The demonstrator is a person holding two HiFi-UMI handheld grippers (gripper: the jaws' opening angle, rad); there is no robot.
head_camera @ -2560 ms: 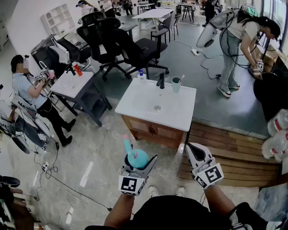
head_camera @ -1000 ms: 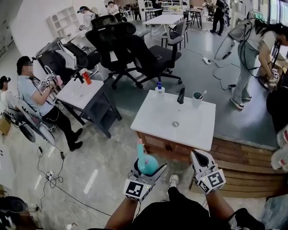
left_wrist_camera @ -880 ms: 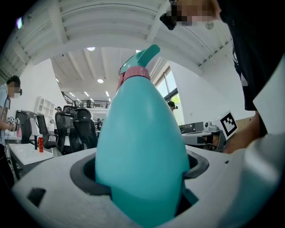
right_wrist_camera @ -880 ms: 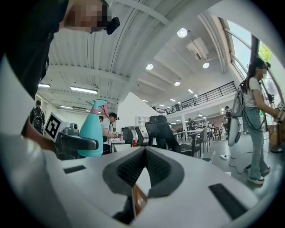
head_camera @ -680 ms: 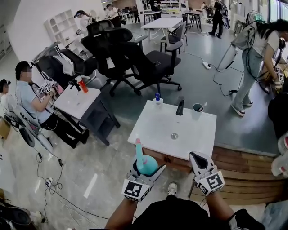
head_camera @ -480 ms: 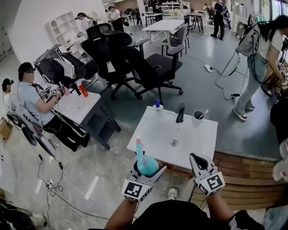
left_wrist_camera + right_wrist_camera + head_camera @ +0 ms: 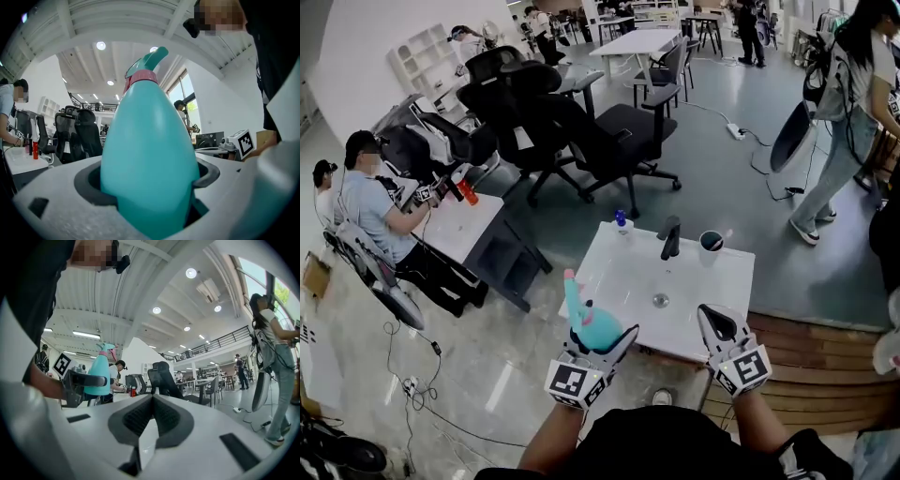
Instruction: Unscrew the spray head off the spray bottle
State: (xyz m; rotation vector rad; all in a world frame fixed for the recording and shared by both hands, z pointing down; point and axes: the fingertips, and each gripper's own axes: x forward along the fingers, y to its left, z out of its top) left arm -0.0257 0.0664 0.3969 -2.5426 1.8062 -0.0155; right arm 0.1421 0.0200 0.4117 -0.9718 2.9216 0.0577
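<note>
My left gripper [image 7: 598, 337] is shut on the round belly of a teal spray bottle [image 7: 592, 324], held upright. In the left gripper view the spray bottle [image 7: 150, 159] fills the middle, with a pink collar [image 7: 140, 78] under the teal spray head [image 7: 152, 58]. The spray head [image 7: 573, 292] leans up and left in the head view. To the right, my right gripper [image 7: 715, 323] is shut with nothing between its pads [image 7: 159, 417]. It stays apart from the bottle. From the right gripper view the bottle [image 7: 98, 372] shows at the left, held in the left gripper [image 7: 77, 383].
A white washbasin counter [image 7: 623, 291] with a black tap [image 7: 669, 239], a small blue-capped bottle [image 7: 622, 223] and a cup [image 7: 709, 246] stands just ahead. Wooden steps [image 7: 811, 356] lie to its right. Black office chairs [image 7: 581, 117], a small white table [image 7: 459, 225] and several people are farther off.
Both grippers and the bottle have come closer to the washbasin counter, which now reaches right up to them. The spray head now leans more to the left.
</note>
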